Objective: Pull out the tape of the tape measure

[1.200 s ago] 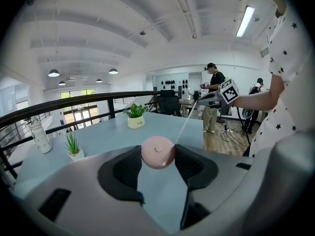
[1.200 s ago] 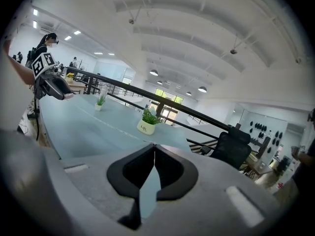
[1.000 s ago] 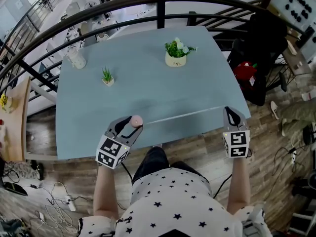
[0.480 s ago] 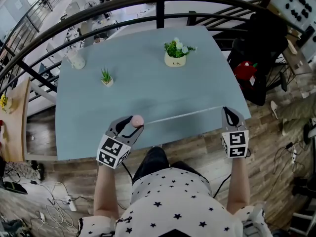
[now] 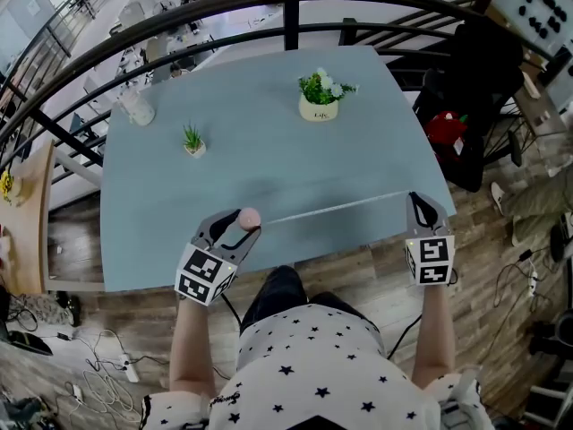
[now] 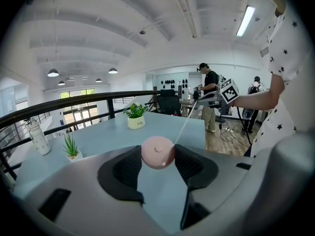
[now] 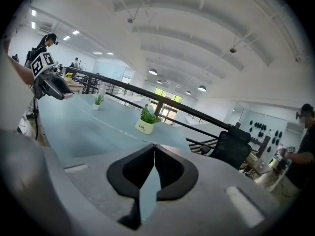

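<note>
A small round pink tape measure (image 5: 248, 219) sits between the jaws of my left gripper (image 5: 242, 226), near the table's front edge. In the left gripper view the pads press on both sides of the pink case (image 6: 158, 152). A thin white tape (image 5: 331, 209) runs out of it, stretched taut to the right, to the tips of my right gripper (image 5: 414, 198). That gripper is shut on the tape's end at the table's front right corner. In the right gripper view the jaws (image 7: 154, 149) meet in a closed line, and the tape (image 7: 113, 127) leads off to the left gripper (image 7: 61, 93).
On the blue-grey table (image 5: 179, 195) stand a white pot with a green plant (image 5: 319, 97), a small potted plant (image 5: 194, 140) and a pale jar (image 5: 139, 106). A black railing (image 5: 286, 16) curves behind the table. A red bag (image 5: 445, 133) lies at the right. People stand in the background.
</note>
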{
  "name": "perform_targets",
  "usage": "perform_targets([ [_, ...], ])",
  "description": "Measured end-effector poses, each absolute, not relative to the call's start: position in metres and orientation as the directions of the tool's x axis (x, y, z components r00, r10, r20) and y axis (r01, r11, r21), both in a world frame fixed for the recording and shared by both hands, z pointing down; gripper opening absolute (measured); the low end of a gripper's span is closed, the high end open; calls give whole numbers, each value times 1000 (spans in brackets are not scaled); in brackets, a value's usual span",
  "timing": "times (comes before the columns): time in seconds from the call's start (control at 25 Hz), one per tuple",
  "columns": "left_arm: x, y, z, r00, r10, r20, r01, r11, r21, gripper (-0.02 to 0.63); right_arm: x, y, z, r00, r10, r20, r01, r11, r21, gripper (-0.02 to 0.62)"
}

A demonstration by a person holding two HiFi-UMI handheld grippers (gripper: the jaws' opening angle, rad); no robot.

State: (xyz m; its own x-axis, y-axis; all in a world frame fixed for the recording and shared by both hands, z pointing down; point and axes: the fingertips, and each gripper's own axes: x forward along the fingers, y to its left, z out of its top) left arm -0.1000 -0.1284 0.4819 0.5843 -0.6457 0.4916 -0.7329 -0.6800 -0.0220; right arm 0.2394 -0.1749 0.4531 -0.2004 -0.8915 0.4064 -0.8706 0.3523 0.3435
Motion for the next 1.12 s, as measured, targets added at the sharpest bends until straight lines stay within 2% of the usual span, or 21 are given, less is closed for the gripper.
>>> perform_targets([
  [0.32,-107,-130,483,581,-649,491,-739,-674,-18,209,253,-176,451,-158,-903,400,-886,308,346,11],
  [1.12,-107,-133,486,587,-645,490,-736,-677,-10,210,237,-181,455,-181,-896,405,-886,328,329,11],
])
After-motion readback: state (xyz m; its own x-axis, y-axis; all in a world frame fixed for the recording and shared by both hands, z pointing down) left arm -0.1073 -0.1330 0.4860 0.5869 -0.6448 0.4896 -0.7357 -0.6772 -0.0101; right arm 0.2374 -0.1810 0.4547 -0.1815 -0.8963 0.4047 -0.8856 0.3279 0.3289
